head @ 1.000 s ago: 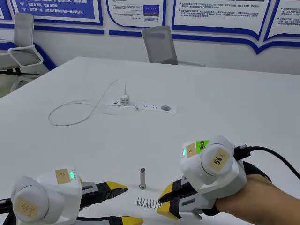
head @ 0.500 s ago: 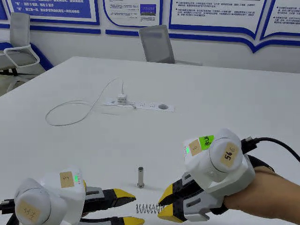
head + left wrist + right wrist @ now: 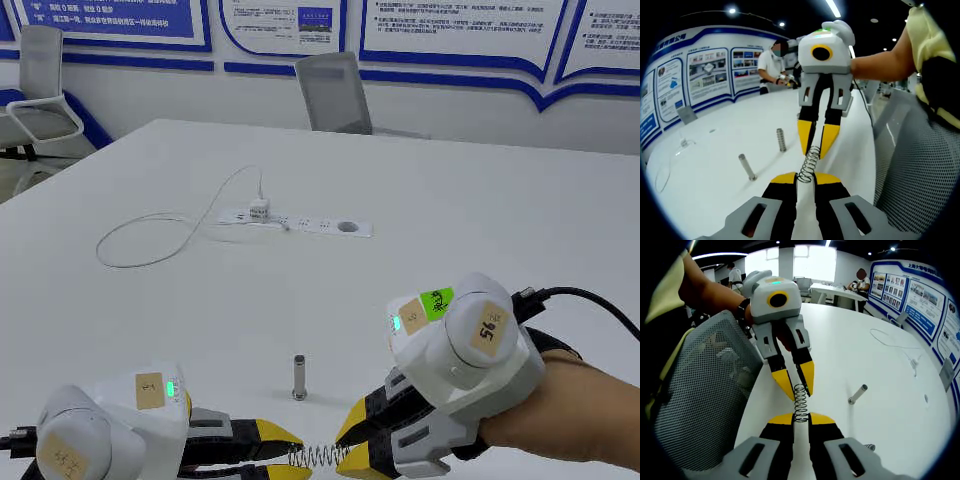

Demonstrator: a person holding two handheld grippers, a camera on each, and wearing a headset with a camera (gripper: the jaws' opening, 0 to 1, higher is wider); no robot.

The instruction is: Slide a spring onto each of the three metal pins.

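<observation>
A small coil spring [image 3: 318, 457] stretches between my two grippers just above the table's front edge. My left gripper [image 3: 806, 178] is shut on one end of the spring [image 3: 810, 162]. My right gripper [image 3: 800, 419] is shut on the other end of the spring [image 3: 800, 402], facing the left one tip to tip. A bare metal pin [image 3: 299, 377] stands upright on the white table [image 3: 420, 250] just beyond the spring. In the left gripper view the bare pin [image 3: 746, 166] is at the left, and farther off stands a second pin [image 3: 781, 140] with a spring on it.
A white power strip [image 3: 300, 224] with a plugged-in cable [image 3: 150, 245] lies mid-table. Grey chairs [image 3: 335, 92] stand at the far edge below blue wall posters. A mesh chair back [image 3: 705, 385] is close behind the table's front edge.
The left gripper has come in from the left and closed on the spring's left end. The right gripper now grips the other end, which lay loose on the table before.
</observation>
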